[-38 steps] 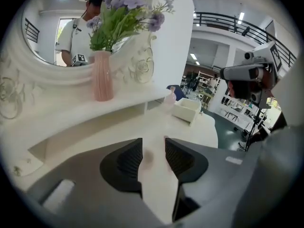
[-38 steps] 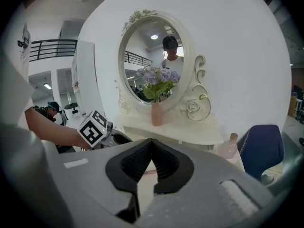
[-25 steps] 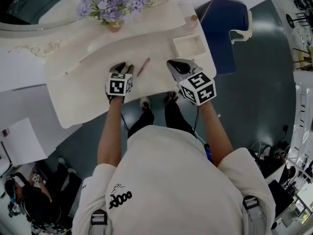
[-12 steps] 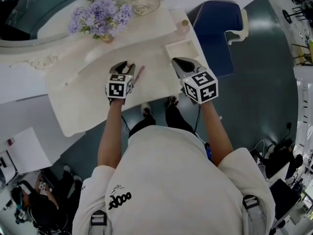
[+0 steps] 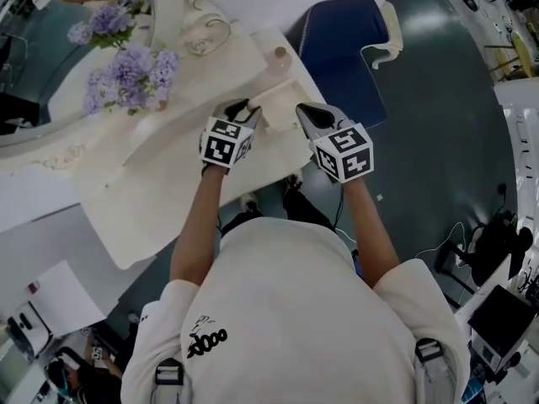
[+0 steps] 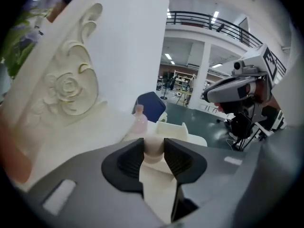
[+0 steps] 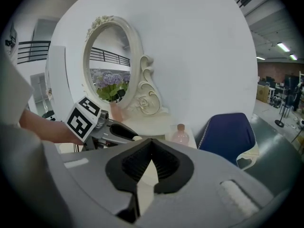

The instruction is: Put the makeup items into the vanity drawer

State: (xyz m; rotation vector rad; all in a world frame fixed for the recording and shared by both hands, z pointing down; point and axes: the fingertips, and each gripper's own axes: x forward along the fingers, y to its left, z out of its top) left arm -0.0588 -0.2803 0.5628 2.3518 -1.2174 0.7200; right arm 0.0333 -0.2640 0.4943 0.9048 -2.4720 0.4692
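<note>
Left tongs (image 6: 153,149) had just narrowed and clamped a pale makeup item (image 6: 152,145), its long axis running straight out ahead! The open drawer (image 6: 183,128) lay just beyond and slightly right on the desk (image 5: 168,183). That made the left hand the nearer one, while the right tongs (image 7: 152,159) sat pinched together, empty.

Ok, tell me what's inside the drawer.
What shows of the drawer looks bare. The left gripper, whose jaws have just been closing on a small pale item, covers part of it; anything there is hidden.
</note>
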